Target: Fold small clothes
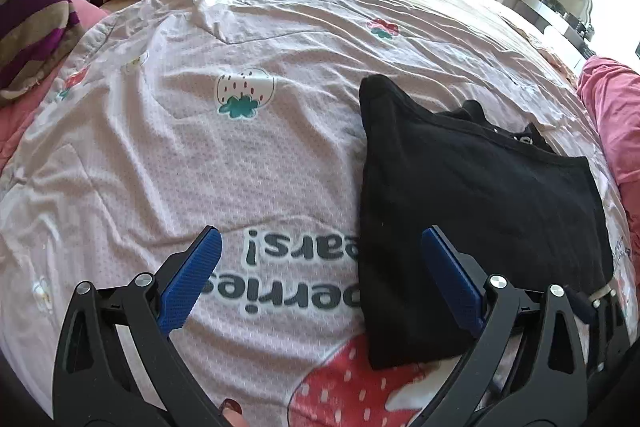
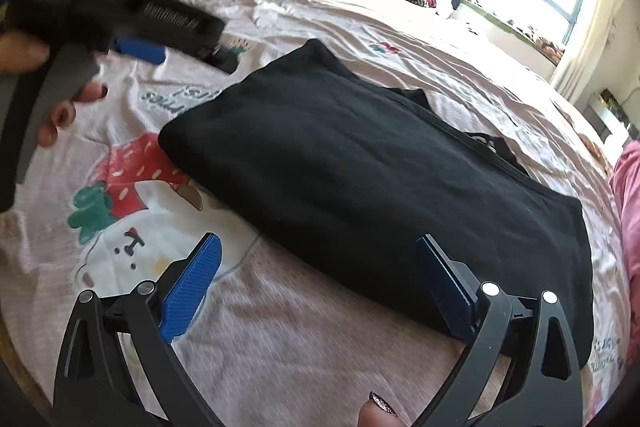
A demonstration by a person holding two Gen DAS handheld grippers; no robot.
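Right, both claws wide open, nothing held. Left claw (image 1: pixel 320 267) hangs over the printed bedsheet (image 1: pixel 240 155), its right pad just over the left edge of the black garment (image 1: pixel 472 195). Right claw (image 2: pixel 316 271) straddles the garment's near edge (image 2: pixel 360 163); its right pad overlaps the cloth.

Garment lies already folded into a flat rectangle on the bed, a collar or hem peeking out at the far side. Looks like soft knit cotton: light, limp, no stiffness, will sag and unfold if lifted by one point. I'd pinch both near corners, through all layers. Sheet is thin, wrinkled, finely dimpled — easy to snag along with the garment.
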